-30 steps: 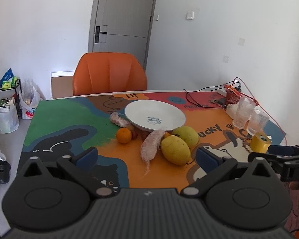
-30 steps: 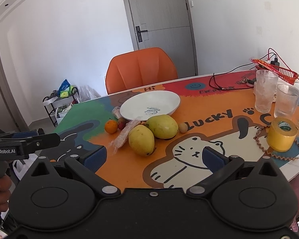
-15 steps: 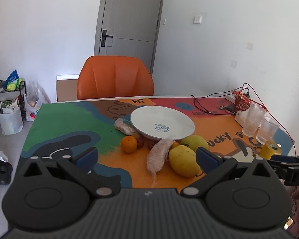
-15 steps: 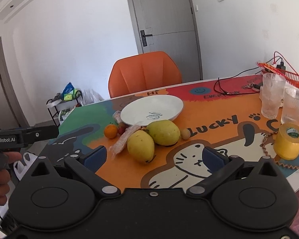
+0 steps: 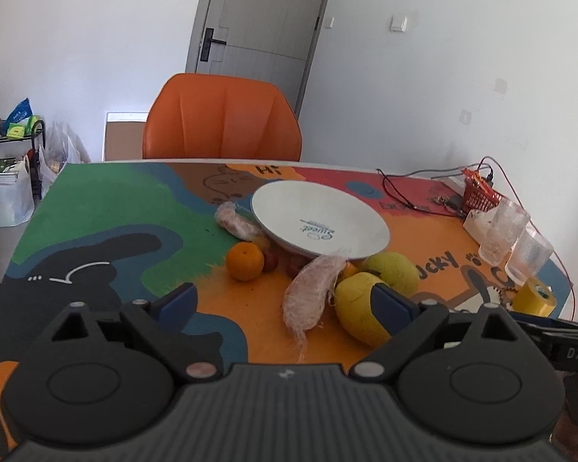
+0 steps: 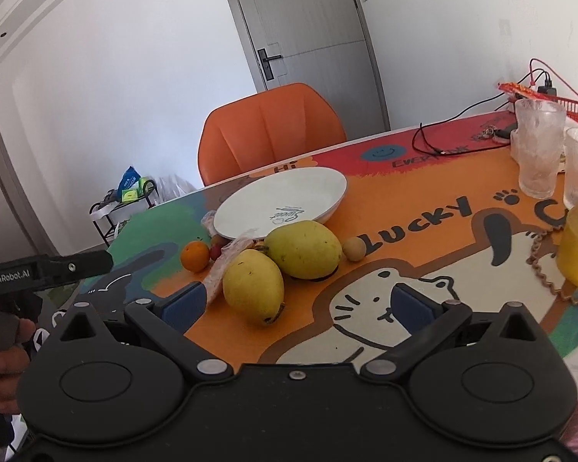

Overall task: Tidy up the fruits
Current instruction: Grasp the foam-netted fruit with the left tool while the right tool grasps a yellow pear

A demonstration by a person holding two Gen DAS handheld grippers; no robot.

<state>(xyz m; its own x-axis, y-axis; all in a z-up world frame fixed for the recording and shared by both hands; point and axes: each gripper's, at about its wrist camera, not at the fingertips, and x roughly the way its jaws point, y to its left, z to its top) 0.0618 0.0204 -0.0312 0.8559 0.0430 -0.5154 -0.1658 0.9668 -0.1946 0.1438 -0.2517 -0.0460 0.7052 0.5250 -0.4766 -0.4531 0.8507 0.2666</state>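
two grippers angled down over the fruit pile

both grippers point downward toward the table (image 5: 96,208) from its near edge. left gripper (image 5: 285,304): jaws apart, have just been closing a little, nothing between the pads; a netted fruit (image 5: 312,292) lies ahead of the gap. right gripper (image 6: 296,304): jaws wide apart, empty, the near mango (image 6: 252,285) just ahead. second mango (image 6: 304,248) touches it, below the white plate (image 6: 285,200). orange (image 6: 195,256) sits left of the pile.

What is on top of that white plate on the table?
Nothing: the white plate shows only its printed logo. The fruits lie beside it on the table; its near rim hides part of a small red fruit.
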